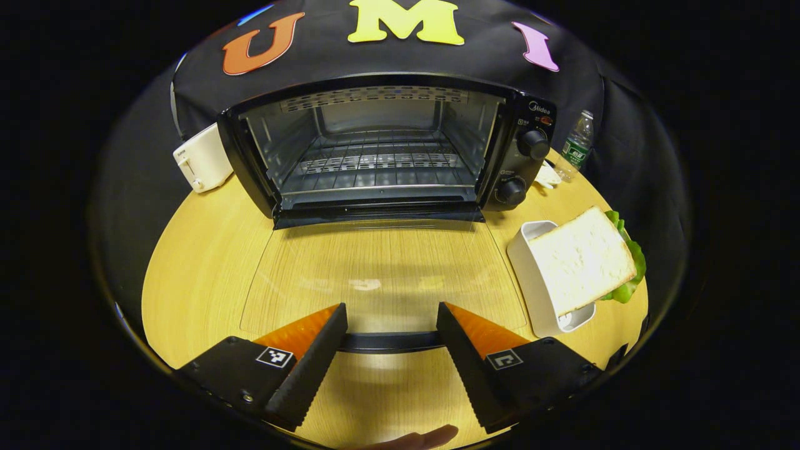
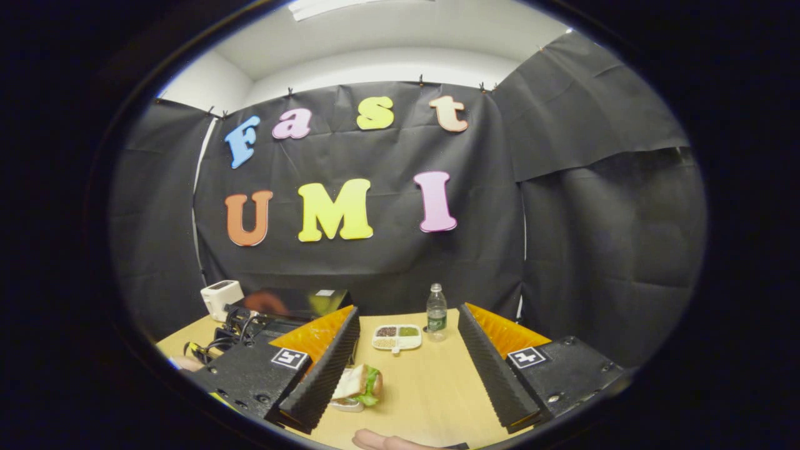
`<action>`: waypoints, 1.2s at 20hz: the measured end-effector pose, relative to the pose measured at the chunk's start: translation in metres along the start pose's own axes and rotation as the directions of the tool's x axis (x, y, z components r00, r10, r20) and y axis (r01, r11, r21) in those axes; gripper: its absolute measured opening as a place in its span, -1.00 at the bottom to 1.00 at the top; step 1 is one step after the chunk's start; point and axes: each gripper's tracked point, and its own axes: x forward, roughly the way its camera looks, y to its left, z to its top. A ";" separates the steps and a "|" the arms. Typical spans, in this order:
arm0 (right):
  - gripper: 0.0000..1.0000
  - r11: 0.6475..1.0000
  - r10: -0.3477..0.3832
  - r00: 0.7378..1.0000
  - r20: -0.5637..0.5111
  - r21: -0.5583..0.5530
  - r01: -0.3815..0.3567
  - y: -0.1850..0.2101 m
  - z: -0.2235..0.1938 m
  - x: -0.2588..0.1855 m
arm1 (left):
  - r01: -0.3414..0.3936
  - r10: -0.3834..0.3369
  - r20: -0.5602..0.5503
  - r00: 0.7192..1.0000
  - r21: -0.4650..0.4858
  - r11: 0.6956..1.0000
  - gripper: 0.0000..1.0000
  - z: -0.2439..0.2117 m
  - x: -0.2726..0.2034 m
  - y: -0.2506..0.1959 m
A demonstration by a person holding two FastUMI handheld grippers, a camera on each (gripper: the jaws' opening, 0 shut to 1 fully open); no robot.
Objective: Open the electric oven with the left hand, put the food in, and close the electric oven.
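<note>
The oven (image 1: 381,150) is opened, its door (image 1: 381,275) laid flat on the counter (image 1: 200,269). Both tongs, left (image 1: 390,340) and right (image 2: 406,369), are spread wide and empty. The sandwich (image 1: 584,259) is yet to be loaded from its dish (image 1: 531,281), and the door shut.

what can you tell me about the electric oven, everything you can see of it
The electric oven is a black box-shaped countertop unit at the back of the round wooden table. Its glass door is folded fully down and lies flat, with its dark handle between the left gripper's open fingers. Inside are shiny metal walls and a bare wire rack. Two black knobs sit on its right panel. A white toaster stands against its left side.
</note>
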 end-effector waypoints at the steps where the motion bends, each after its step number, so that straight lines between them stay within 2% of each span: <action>1: 1.00 1.000 0.000 1.000 -0.004 -0.002 0.000 0.000 -0.002 0.001 | 0.002 -0.002 -0.001 1.000 0.005 1.000 0.93 -0.003 0.001 0.000; 3: 1.00 1.000 -0.003 1.000 -0.012 -0.007 0.003 -0.002 -0.005 0.003 | 0.001 -0.001 0.013 1.000 0.009 1.000 0.95 -0.002 0.003 0.000; 4: 0.86 1.000 -0.006 1.000 -0.016 -0.009 0.005 -0.002 -0.007 0.004 | 0.002 -0.003 0.030 1.000 0.008 1.000 0.93 0.001 0.001 0.000; 5: 1.00 1.000 -0.008 1.000 -0.019 -0.012 0.007 -0.003 -0.008 0.005 | 0.001 -0.001 0.031 1.000 0.002 1.000 0.94 -0.001 0.003 0.000; 6: 0.86 1.000 -0.010 1.000 -0.023 -0.015 0.010 -0.004 -0.010 0.006 | -0.006 0.006 0.056 0.998 -0.003 1.000 0.94 0.002 0.002 0.001; 12: 0.86 1.000 -0.019 0.998 -0.067 -0.013 0.018 -0.005 -0.022 0.018 | -0.030 0.032 0.192 0.981 -0.011 0.999 0.87 0.026 -0.023 0.010; 13: 1.00 1.000 -0.020 0.997 -0.069 -0.015 0.019 -0.006 -0.022 0.021 | -0.032 0.034 0.224 0.974 -0.013 0.999 0.88 0.032 -0.032 0.012; 14: 1.00 1.000 -0.020 0.997 -0.077 -0.017 0.019 -0.006 -0.024 0.025 | -0.031 0.033 0.259 0.965 -0.014 0.999 0.87 0.040 -0.045 0.013; 15: 1.00 1.000 -0.020 0.996 -0.088 -0.019 0.018 -0.006 -0.027 0.028 | -0.030 0.033 0.302 0.953 -0.014 0.999 0.87 0.047 -0.058 0.013; 16: 0.86 1.000 -0.017 0.995 -0.103 -0.022 0.015 -0.006 -0.032 0.032 | -0.034 0.036 0.345 0.938 -0.012 0.999 0.87 0.055 -0.073 0.014; 17: 1.00 1.000 -0.015 0.992 -0.122 -0.025 0.012 -0.007 -0.037 0.038 | -0.041 0.042 0.393 0.919 -0.010 0.999 0.88 0.065 -0.091 0.015; 18: 0.86 1.000 -0.013 0.990 -0.141 -0.030 0.009 -0.008 -0.042 0.044 | -0.040 0.037 0.434 0.900 -0.002 0.999 0.87 0.072 -0.109 0.013; 19: 0.86 0.999 -0.010 0.987 -0.161 -0.034 0.004 -0.009 -0.047 0.050 | -0.035 0.025 0.482 0.876 0.010 0.999 0.87 0.080 -0.127 0.010; 20: 1.00 0.999 -0.001 0.983 -0.183 -0.034 -0.005 -0.009 -0.054 0.055 | -0.031 0.015 0.531 0.847 0.021 0.999 0.87 0.089 -0.146 0.007; 22: 1.00 0.998 0.049 0.969 -0.242 -0.029 -0.058 -0.002 -0.069 0.068 | -0.042 0.017 0.607 0.795 0.026 0.999 0.87 0.104 -0.182 0.005; 24: 1.00 0.992 0.111 0.939 -0.325 -0.026 -0.127 0.005 -0.089 0.085 | -0.057 0.034 0.668 0.744 0.012 0.998 0.87 0.113 -0.215 0.008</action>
